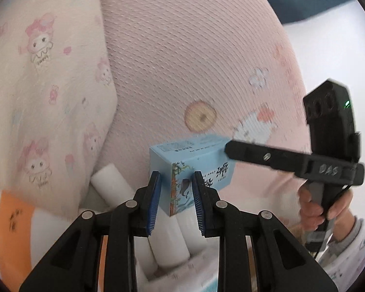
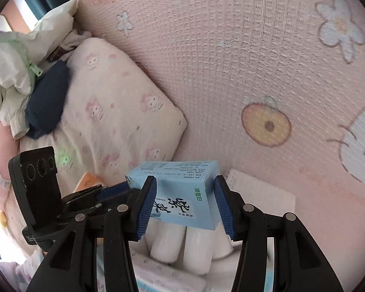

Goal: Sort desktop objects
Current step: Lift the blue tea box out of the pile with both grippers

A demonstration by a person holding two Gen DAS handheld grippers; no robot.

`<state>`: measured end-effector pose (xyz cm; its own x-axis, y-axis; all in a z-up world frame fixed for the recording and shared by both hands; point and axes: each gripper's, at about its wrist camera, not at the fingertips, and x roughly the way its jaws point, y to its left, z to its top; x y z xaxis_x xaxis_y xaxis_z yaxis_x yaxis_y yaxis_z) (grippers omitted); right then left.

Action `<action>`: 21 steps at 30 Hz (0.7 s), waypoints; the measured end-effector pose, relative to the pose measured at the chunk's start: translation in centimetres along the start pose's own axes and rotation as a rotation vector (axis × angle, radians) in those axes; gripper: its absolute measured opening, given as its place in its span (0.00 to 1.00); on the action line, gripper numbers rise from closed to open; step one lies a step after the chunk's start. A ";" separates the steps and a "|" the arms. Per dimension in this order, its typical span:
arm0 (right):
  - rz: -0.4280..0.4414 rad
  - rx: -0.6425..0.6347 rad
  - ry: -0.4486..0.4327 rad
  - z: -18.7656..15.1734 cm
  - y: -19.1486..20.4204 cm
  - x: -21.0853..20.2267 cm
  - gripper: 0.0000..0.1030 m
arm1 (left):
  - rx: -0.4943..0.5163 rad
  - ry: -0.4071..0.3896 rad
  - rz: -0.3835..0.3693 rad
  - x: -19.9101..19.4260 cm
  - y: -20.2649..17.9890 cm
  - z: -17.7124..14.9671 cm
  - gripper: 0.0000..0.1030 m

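Note:
A light blue box with dark printed characters (image 1: 202,160) hangs in the air over the pink bedspread, held from both ends. In the left wrist view, my left gripper (image 1: 176,176) has its blue pads pressed on the near end of the box. The right gripper reaches in from the right, and one finger (image 1: 231,149) touches the far top corner. In the right wrist view, my right gripper (image 2: 185,181) is shut across the box (image 2: 182,194). The left gripper's blue pad (image 2: 112,192) clamps its left end.
Several white rolls (image 2: 168,243) lie under the box, on flat packs (image 2: 168,279). An orange pack (image 1: 12,231) sits to the left by a printed pillow (image 2: 114,112). A dark blue cloth (image 2: 46,102) and a white jacket (image 2: 9,68) lie beyond. A hand (image 1: 314,209) grips the right handle.

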<state>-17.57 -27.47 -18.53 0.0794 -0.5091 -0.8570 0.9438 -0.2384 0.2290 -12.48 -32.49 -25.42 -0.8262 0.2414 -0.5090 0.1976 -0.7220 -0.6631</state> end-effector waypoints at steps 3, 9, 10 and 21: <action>0.008 -0.025 -0.027 -0.7 2.0 -2.3 0.45 | 0.018 -0.028 0.013 -2.2 -2.0 -0.1 0.27; 0.004 -0.044 -0.092 -1.9 3.2 -7.2 0.44 | 0.112 -0.012 0.048 -4.6 -6.6 -0.6 0.27; 0.018 -0.032 -0.110 -2.4 3.1 -8.0 0.44 | 0.125 0.003 0.064 -5.0 -7.2 -1.0 0.27; 0.150 0.167 -0.212 -9.8 2.2 -11.2 0.44 | 0.203 0.093 0.149 -5.9 -10.9 -3.9 0.27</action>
<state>-13.25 -14.19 -12.91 0.1289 -0.7058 -0.6966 0.8594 -0.2710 0.4336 -7.67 -23.53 -17.29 -0.7423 0.1743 -0.6470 0.1955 -0.8672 -0.4580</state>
